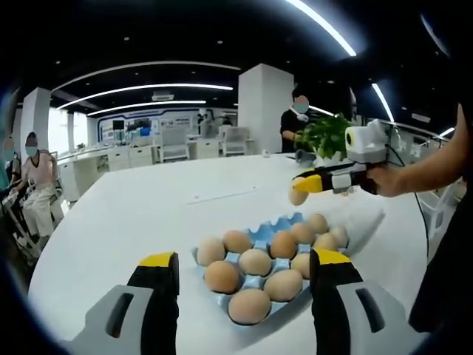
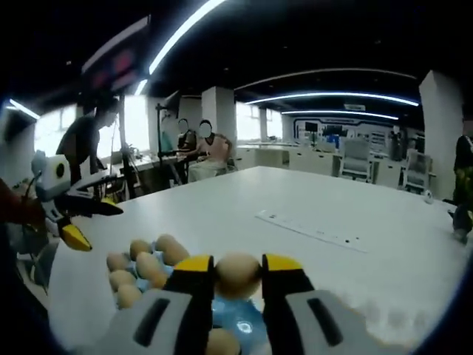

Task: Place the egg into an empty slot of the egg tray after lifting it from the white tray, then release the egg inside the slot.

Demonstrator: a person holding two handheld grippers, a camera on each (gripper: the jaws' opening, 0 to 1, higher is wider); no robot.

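In the right gripper view, the right gripper (image 2: 238, 275) has its jaws clamped on an egg (image 2: 238, 274), which sits squarely between the two yellow tips, one tip pressing each side. The egg hangs above the near end of the blue egg tray (image 2: 235, 318), not yet down in a slot. The left gripper view shows the same thing from the other side: the right gripper (image 1: 303, 186) comes in from the right, held by a hand (image 1: 387, 180), with the egg (image 1: 298, 195) at its tips, in the air over the far end of the tray (image 1: 260, 235).

The left gripper (image 1: 244, 268) has its jaws wide apart with nothing between them. The tray lies on the table (image 1: 126, 214) beyond them and in line with the gap. In the right gripper view the left gripper (image 2: 87, 222) shows at the left edge, jaws spread, beside the tray and clear of it.

Counted in the left gripper view: ten eggs rest in the tray, plus the one held, making eleven. One tray. Two grippers. The right gripper view shows fewer of the tray's eggs, since the jaws hide part of it. A thin pale strip (image 2: 310, 230) lies on the table well beyond the tray. A potted plant (image 1: 325, 135) stands at the table's far edge, behind the right gripper.
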